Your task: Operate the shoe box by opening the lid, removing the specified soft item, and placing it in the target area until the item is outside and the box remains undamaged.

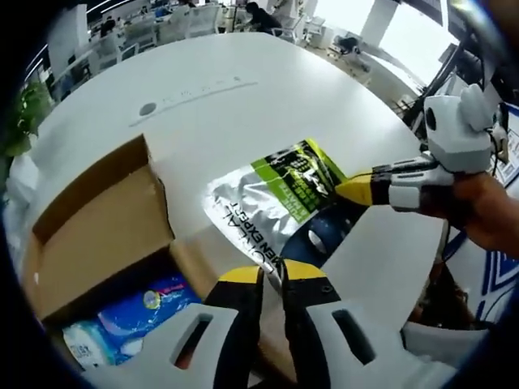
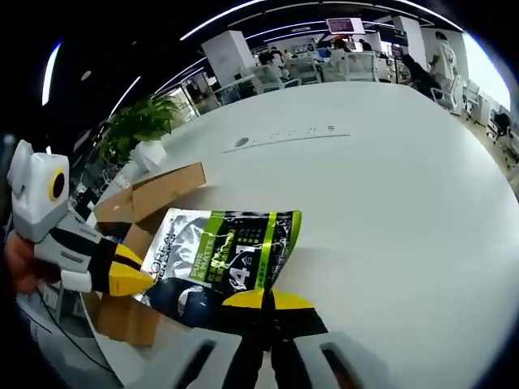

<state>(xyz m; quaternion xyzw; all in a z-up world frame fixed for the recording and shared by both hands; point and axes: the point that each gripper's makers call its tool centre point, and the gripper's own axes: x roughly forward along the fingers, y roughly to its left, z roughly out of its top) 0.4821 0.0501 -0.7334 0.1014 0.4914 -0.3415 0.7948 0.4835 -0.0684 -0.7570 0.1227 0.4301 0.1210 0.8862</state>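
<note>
Now both tools, left point(image 1: 272, 279) and right point(image 2: 268, 304), grip the pouch point(image 1: 280, 203) flat (lengthwise between them).

Left gripper point(image 1: 272, 275): yellow-tipped jaws closed together, pinching the near edge of the silver-green pouch point(image 1: 280, 203). Right gripper point(image 2: 263, 301): jaws pressed together on the pouch's opposite edge, reaching toward the left gripper. A hand point(image 1: 486, 211) grips the right gripper's white body from behind.
</note>
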